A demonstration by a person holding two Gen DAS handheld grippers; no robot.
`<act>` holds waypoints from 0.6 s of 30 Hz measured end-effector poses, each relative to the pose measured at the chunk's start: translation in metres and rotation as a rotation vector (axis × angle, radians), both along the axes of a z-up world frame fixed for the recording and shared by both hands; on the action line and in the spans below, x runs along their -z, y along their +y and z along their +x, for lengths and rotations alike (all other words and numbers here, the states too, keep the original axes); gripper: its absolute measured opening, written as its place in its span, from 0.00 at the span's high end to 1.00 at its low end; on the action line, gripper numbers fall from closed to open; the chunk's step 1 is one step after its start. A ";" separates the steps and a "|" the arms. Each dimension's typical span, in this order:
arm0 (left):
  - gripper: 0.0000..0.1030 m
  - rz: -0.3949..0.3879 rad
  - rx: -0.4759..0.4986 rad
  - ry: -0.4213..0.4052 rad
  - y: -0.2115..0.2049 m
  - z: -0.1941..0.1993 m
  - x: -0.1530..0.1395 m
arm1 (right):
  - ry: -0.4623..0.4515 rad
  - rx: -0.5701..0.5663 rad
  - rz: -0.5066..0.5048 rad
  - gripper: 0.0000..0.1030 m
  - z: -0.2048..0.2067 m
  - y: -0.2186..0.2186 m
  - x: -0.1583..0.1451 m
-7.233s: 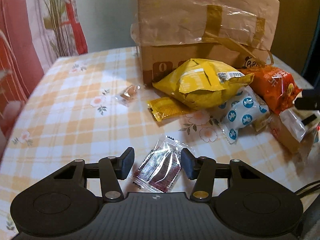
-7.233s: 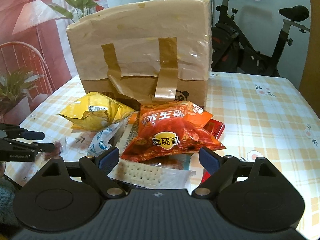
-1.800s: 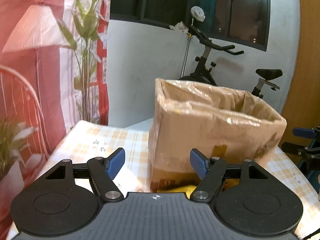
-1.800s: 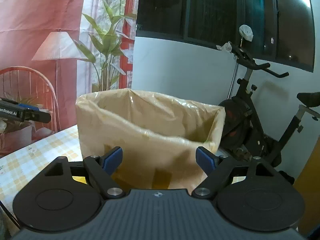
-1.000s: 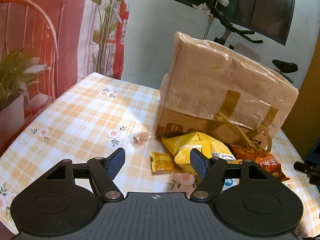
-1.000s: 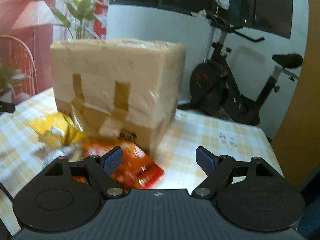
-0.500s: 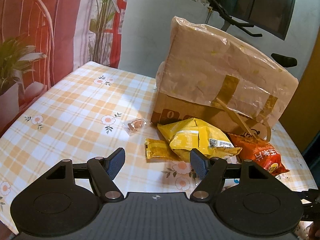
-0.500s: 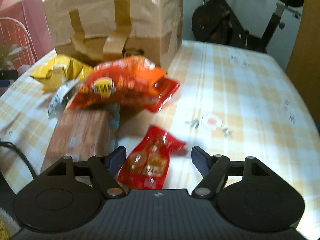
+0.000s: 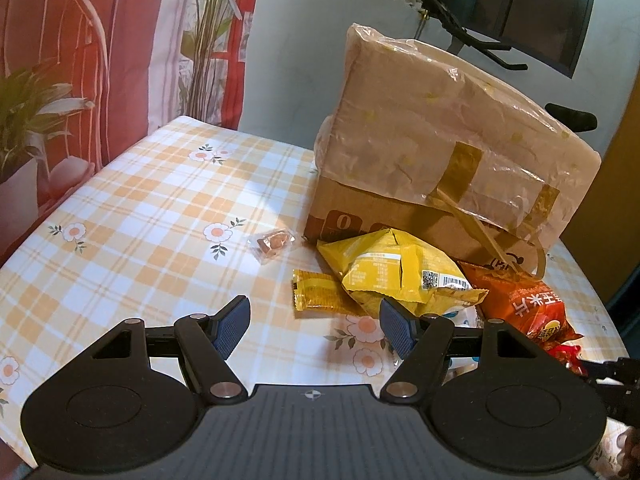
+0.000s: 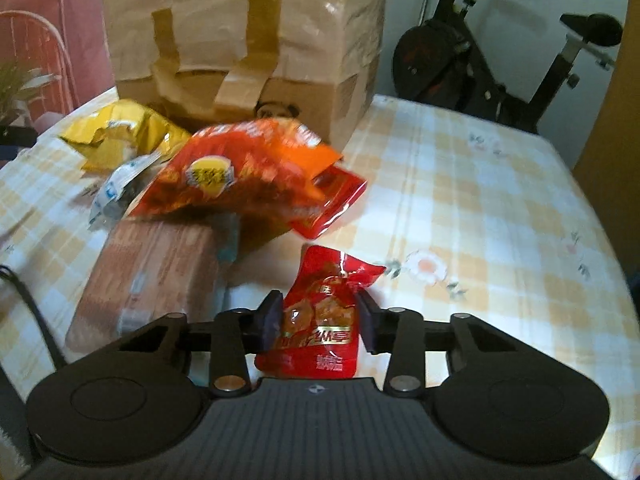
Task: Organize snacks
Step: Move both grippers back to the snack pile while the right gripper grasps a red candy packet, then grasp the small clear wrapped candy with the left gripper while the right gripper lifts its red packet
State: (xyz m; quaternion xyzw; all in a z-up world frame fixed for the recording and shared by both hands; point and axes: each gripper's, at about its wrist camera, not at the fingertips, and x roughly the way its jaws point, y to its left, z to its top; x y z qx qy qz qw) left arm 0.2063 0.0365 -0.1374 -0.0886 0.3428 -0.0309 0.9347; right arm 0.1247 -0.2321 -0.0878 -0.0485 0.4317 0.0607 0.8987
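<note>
Between the right gripper's [image 10: 319, 320] closing jaws, glossy red snack pouch [image 10: 320, 320]

The table [image 9: 140, 208], in its orange-checked floral cloth, is carrying a taped cardboard box [image 9: 432, 176], with a yellow bag [image 9: 396, 276], flat yellow packet [image 9: 316, 292], clear-wrapped sweet [image 9: 273, 241] and brown pack [image 10: 152, 272] lying beside it.
</note>
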 end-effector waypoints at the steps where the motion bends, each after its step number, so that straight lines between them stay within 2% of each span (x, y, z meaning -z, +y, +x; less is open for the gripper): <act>1: 0.29 0.000 0.000 0.000 0.000 0.000 0.000 | -0.010 0.002 -0.003 0.66 0.001 -0.001 -0.001; 2: 0.29 0.000 -0.001 0.000 0.000 0.000 0.000 | -0.024 0.005 -0.001 0.72 0.002 -0.002 -0.003; 6: 0.29 0.001 -0.001 0.001 0.000 0.000 0.000 | -0.047 0.002 -0.006 0.77 0.005 -0.003 -0.007; 18: 0.29 0.005 0.004 0.006 -0.002 0.000 0.002 | -0.053 -0.036 0.031 0.79 0.012 0.009 -0.002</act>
